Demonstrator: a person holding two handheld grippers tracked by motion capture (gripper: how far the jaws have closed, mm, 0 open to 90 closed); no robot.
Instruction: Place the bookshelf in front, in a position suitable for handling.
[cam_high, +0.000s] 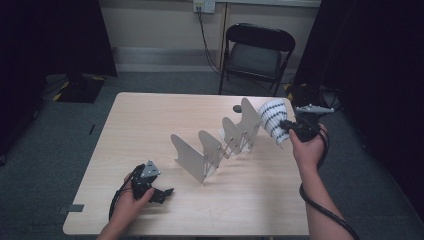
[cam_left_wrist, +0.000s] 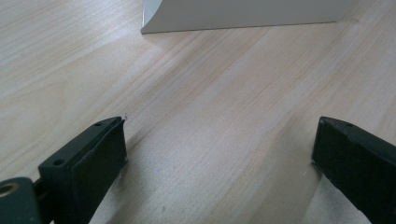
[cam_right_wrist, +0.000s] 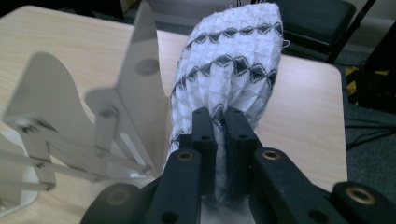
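White textured cloth with black zigzag bands (cam_right_wrist: 233, 60), we note, is pinched in the closed right gripper (cam_right_wrist: 219, 126), just beside the grey metal accordion rack (cam_high: 220, 142). Left gripper (cam_left_wrist: 219, 158) gapes wide, empty, above the light wooden table (cam_left_wrist: 210, 93).

A pale wood-grain worktop (cam_high: 150, 115) with rounded corners stands on grey carpet (cam_high: 45, 150). Behind it, a black folding chair (cam_high: 256, 52) faces the worktop, set against a cream wall (cam_high: 155, 22) with a light skirting band along its foot. A white socket plate (cam_high: 204, 5) sits high on that wall — a dark cable (cam_high: 205, 37) drops from it. Black curtains (cam_high: 370, 50) hang at both sides, and yellow-and-black striped tape (cam_high: 64, 90) marks the floor at far left.
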